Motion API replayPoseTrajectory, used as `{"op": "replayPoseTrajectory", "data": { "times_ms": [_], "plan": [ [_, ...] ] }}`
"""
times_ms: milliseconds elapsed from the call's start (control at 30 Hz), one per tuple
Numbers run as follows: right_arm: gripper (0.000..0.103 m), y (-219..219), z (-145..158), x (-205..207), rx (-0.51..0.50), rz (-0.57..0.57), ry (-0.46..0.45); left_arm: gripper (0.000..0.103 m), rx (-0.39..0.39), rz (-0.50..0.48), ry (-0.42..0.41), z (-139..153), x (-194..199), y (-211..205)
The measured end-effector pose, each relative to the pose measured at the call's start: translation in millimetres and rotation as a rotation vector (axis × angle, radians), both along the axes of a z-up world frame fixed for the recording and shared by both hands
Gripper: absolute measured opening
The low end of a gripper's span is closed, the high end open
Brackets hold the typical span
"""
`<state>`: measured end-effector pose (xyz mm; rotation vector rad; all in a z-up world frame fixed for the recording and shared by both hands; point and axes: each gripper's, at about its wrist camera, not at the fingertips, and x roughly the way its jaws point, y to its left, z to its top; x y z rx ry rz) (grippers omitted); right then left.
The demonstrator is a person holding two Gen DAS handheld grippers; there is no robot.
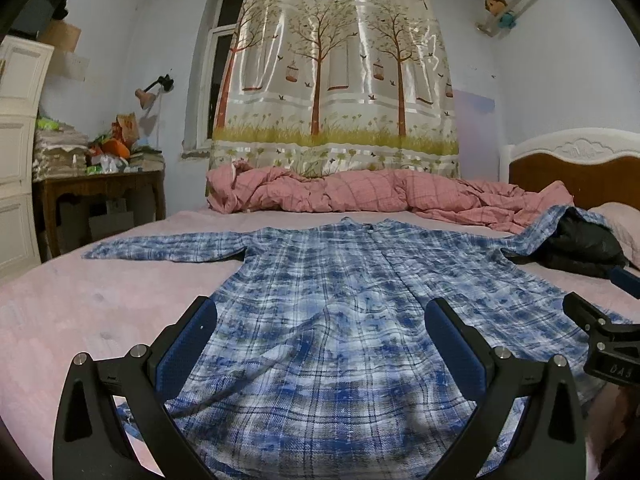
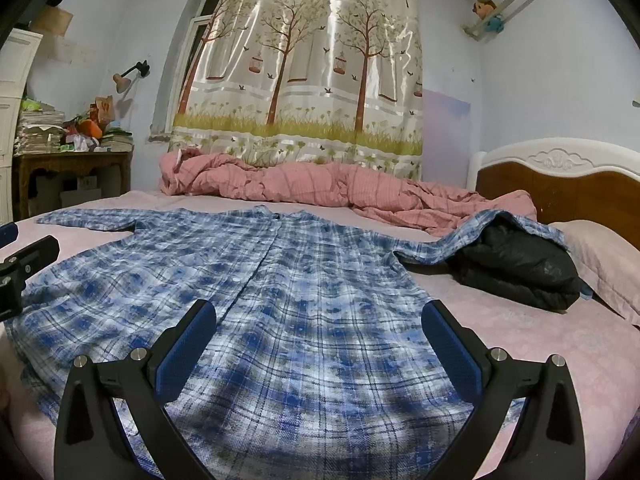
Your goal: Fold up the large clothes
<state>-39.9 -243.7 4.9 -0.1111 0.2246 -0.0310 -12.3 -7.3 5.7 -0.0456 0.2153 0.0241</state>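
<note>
Only right wrist view shows plaid shirt (image 2: 304, 300) sleeve draping whole black jacket (image 2: 520, 272)

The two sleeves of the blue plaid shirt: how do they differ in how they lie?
The left sleeve lies flat on the pink sheet, stretched straight out. The right sleeve is draped over a black bundle, so it rises and bends. Both show the same blue plaid and spread away from the shirt body.
</note>
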Motion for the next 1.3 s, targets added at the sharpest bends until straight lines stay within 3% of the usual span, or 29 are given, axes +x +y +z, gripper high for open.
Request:
{"op": "replayPoseTrajectory", "data": {
  "times_ms": [167,533,967,1300],
  "plan": [
    [0.103,5.5,-0.6,1.0,-0.029,-0.058,-0.01,0.103,-0.012,-0.001,0.006,-0.6,2.5,4.1],
    [0.103,-1.8,0.4,-3.4,0.005,-0.047,-0.014,0.103,-0.005,0.001,0.011,-2.6,4.7,4.1],
    [0.103,3.9,0.3,-3.9,-0.018,-0.046,-0.006,0.103,0.058,0.018,-0.016,-1.9,0.5,-10.7],
    [0.103,3.5,1.4,-3.8,-0.019,-0.044,-0.004,0.103,0.062,0.027,-0.036,-1.6,-4.0,-12.1]
  ]
}}
